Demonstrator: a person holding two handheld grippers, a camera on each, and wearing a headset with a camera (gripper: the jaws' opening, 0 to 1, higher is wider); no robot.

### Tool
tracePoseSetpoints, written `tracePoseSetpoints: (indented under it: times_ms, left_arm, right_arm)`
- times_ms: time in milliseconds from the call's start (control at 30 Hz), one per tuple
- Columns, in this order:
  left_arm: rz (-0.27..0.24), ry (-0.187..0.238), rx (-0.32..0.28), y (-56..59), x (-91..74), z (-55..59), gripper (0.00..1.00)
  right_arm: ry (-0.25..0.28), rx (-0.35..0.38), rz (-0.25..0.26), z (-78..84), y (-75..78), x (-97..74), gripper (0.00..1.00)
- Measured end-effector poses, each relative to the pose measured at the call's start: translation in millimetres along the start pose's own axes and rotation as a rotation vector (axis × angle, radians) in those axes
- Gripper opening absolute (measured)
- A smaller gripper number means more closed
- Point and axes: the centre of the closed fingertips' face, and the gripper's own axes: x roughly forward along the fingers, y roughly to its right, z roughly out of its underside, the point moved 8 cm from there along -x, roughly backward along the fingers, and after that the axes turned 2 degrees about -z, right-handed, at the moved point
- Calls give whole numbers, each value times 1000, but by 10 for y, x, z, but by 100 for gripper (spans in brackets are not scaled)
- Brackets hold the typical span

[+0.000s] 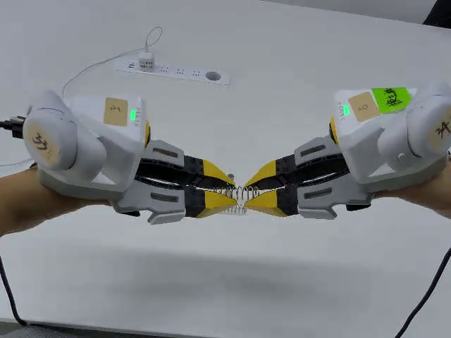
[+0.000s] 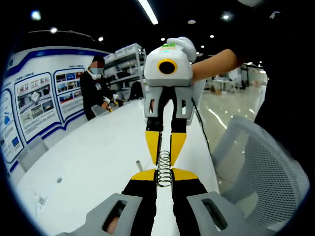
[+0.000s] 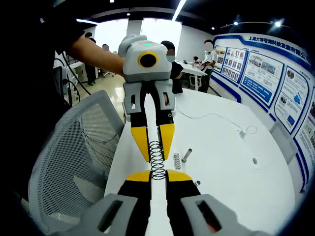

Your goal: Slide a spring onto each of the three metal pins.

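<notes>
A small metal spring [image 1: 236,190] hangs in the air between my two grippers, which point tip to tip above the white table [image 1: 282,105]. My left gripper [image 1: 232,191] is shut on one end of the spring [image 2: 164,168], my right gripper [image 1: 248,193] on the other end [image 3: 156,160]. Whether a pin runs inside the spring I cannot tell. In the right gripper view a second spring [image 3: 177,161] and a short metal pin [image 3: 187,155] lie on the table just beside the tips. A small metal piece [image 3: 197,183] lies nearer.
A white power strip [image 1: 173,70] with a plugged-in charger and cable lies at the far side of the table. A dark cable [image 1: 426,296] hangs at the right front. A mesh chair [image 3: 78,147] stands beside the table, and people stand further off.
</notes>
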Motion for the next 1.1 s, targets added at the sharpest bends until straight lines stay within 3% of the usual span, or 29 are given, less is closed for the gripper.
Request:
tracePoseSetpoints:
  times_ms: [100, 200, 300, 467, 533, 767, 1100]
  left_arm:
    - [-8, -26, 68, -18, 8, -10, 10]
    - [-16, -26, 68, -39, 8, -33, 10]
    - [-24, -24, 67, -65, 7, -54, 10]
    - [-18, -49, 82, -65, 18, -41, 10]
    - [-17, -56, 79, -68, 27, -46, 10]
    - [-12, -51, 54, -71, 50, -49, 10]
    - [-21, -24, 9, -68, 29, -73, 10]
  right_arm:
    - [45, 10, -9, -30, 5, -45, 11]
    - [90, 48, -6, -66, 33, -95, 11]
    - [96, 57, 4, -72, 45, -99, 11]
    - [159, 97, -7, -142, 37, -103, 11]
    - [152, 90, -6, -149, 38, -101, 11]
    - [220, 171, -1, -166, 68, -122, 11]
    - [254, 196, 5, -259, 76, -105, 11]
